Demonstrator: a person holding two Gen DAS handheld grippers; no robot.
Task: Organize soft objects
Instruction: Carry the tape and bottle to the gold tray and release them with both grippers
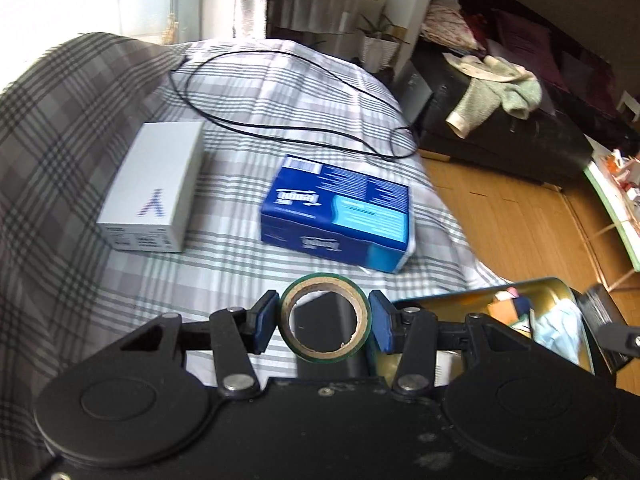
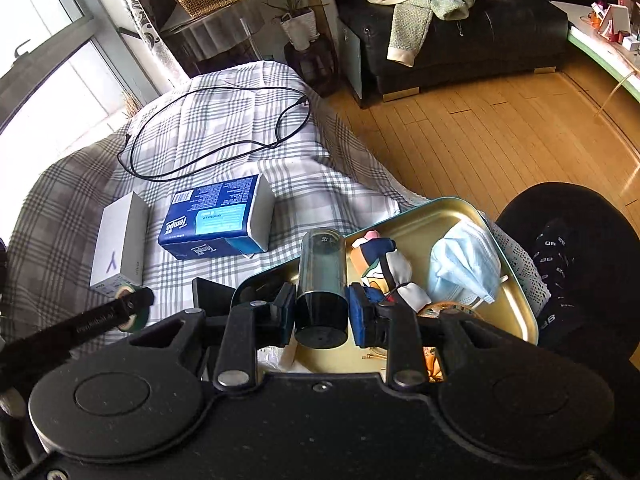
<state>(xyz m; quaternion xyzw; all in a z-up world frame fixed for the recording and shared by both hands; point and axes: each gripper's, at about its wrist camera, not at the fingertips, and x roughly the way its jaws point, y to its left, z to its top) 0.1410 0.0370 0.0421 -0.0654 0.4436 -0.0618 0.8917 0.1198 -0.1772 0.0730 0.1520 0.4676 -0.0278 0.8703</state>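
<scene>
**Two grippers loaded above plaid-covered bed**

Left wrist view: The left gripper is seen clamped on a roll of green tape, its blue pads pressed to either side of the roll. Beyond it, on the plaid bedcover, a white box, a blue tissue pack and a looped black cable are laid out apart from one another. The corner of a gold tray is recorded at lower right.

Right wrist view: The right gripper is closed on a dark transparent bottle, held above the gold tray. In the tray are listed the soft items: a blue face mask and a small cloth doll. The tape in the left gripper is visible at left.
</scene>
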